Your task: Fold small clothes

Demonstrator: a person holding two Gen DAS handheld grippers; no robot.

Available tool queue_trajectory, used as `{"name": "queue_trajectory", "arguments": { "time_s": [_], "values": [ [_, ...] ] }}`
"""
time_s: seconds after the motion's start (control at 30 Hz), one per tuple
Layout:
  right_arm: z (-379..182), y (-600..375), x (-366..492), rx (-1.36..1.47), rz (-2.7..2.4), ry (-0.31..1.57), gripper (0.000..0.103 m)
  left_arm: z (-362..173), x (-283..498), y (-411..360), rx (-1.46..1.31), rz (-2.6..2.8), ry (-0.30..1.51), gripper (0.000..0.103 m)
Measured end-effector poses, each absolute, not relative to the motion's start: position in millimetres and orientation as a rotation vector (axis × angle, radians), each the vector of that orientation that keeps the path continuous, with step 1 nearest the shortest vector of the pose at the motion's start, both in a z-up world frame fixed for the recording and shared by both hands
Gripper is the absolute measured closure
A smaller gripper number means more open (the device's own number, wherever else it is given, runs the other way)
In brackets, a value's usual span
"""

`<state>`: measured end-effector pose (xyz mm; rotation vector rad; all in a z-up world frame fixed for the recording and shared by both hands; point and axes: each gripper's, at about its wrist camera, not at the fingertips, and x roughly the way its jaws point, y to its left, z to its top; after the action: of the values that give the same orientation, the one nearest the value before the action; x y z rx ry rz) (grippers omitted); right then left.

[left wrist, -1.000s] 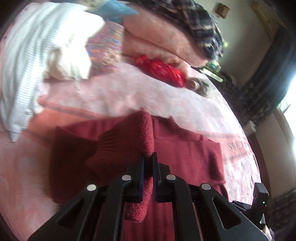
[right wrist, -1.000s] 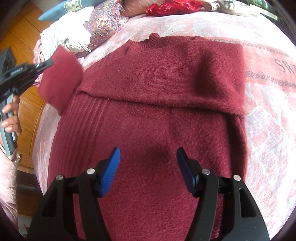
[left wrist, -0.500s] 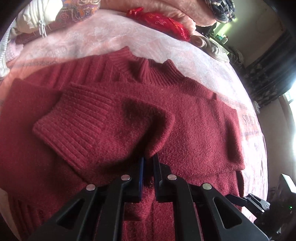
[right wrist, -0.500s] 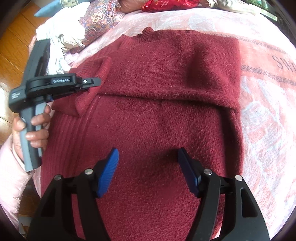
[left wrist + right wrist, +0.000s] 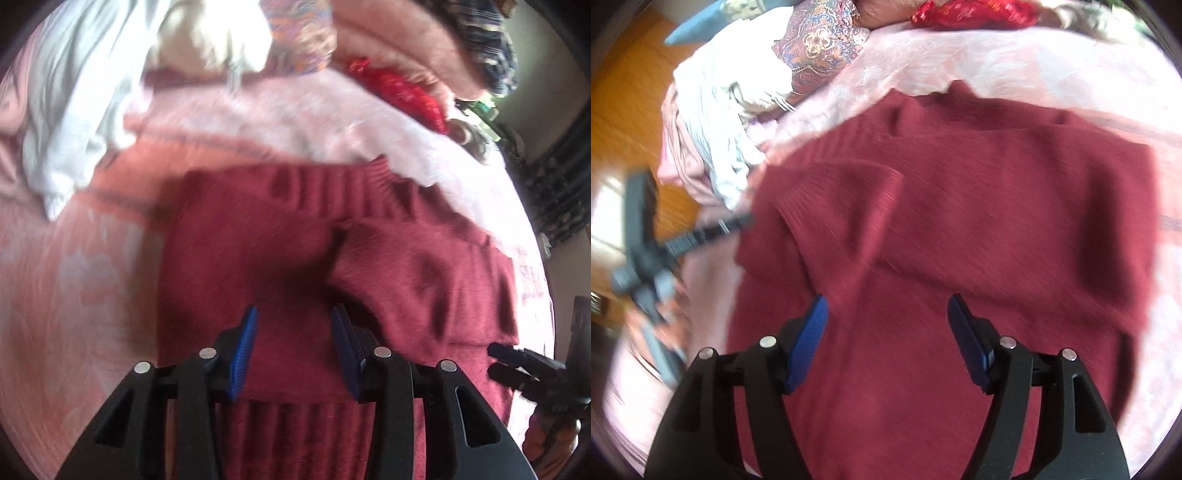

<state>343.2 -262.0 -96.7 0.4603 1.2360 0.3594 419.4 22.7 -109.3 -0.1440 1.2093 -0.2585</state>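
Left tool pitches steeply down, jaws opening, nothing between them; right tool open, empty; sweater flat on bed, collar toward 12 o'clock, sleeve folded across.

- My left gripper is black plastic, each finger faced with a ribbed blue pad.
- My right gripper matches it: black arms, blue pads.
- Round silver screws stud the linkages of both.

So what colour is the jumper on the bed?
Dark red. The jumper shows best from the right wrist camera.
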Motion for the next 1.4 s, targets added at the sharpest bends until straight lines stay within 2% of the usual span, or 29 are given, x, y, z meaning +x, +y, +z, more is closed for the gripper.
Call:
{"name": "queue_trajectory", "arguments": {
  "time_s": [0.07,0.13,0.2,0.27,0.4,0.57,0.67,0.83,1.0,1.03,1.07,1.13,1.17,1.2,1.23,1.3,1.4],
  "values": [
    [-105.6,-252.3,363.8,0.446,0.312,1.262,0.036,-126.1,421.9,29.7,-0.138,-0.236,1.235,0.063],
    [-115.9,-245.0,379.5,0.465,0.297,1.290,0.043,-141.1,422.6,31.1,-0.118,-0.236,1.252,0.063],
    [-128.0,-239.9,390.4,0.517,0.346,1.327,0.079,-148.5,424.4,33.4,-0.123,-0.241,1.253,0.063],
    [-131.1,-234.3,395.8,0.514,0.368,1.344,0.093,-153.7,426.6,32.1,-0.129,-0.244,1.246,0.063],
    [-108.9,-233.4,389.5,0.387,0.369,1.251,0.095,-151.4,423.4,36.8,-0.161,-0.238,1.216,0.065],
    [-131.8,-236.8,389.3,0.330,0.302,1.311,0.092,-154.8,420.9,31.4,-0.130,-0.239,1.199,0.065],
    [-113.0,-237.7,386.0,0.275,0.238,1.294,0.074,-150.8,421.3,31.1,-0.124,-0.238,1.210,0.065],
    [-72.0,-214.0,382.5,0.179,0.272,1.207,0.067,-138.1,419.2,39.8,-0.151,-0.250,1.222,0.062],
    [-82.7,-152.1,404.5,0.147,0.362,1.280,0.064,-144.1,425.4,40.4,-0.159,-0.238,1.253,0.062],
    [-85.5,-143.4,408.4,0.127,0.358,1.291,0.061,-145.1,427.1,39.8,-0.157,-0.237,1.259,0.062],
    [-89.9,-134.1,413.7,0.112,0.352,1.304,0.053,-145.7,428.7,39.9,-0.159,-0.237,1.262,0.062],
    [-98.6,-121.7,423.3,0.076,0.325,1.319,0.049,-147.5,432.1,41.1,-0.166,-0.237,1.272,0.062],
    [-102.1,-119.5,426.0,0.059,0.310,1.324,0.051,-148.3,433.8,41.6,-0.170,-0.237,1.277,0.062],
    [-107.4,-119.3,430.1,0.045,0.292,1.333,0.062,-148.8,435.1,42.5,-0.175,-0.238,1.280,0.062],
    [-109.5,-120.4,430.2,0.034,0.280,1.338,0.068,-149.9,437.0,43.8,-0.187,-0.237,1.284,0.062],
    [-109.7,-129.8,430.3,0.030,0.268,1.332,0.095,-151.7,439.5,46.1,-0.207,-0.237,1.291,0.062],
    [-93.1,-164.4,416.6,0.160,0.331,1.285,0.095,-153.7,441.3,48.3,-0.229,-0.235,1.293,0.062]
  ]
}}
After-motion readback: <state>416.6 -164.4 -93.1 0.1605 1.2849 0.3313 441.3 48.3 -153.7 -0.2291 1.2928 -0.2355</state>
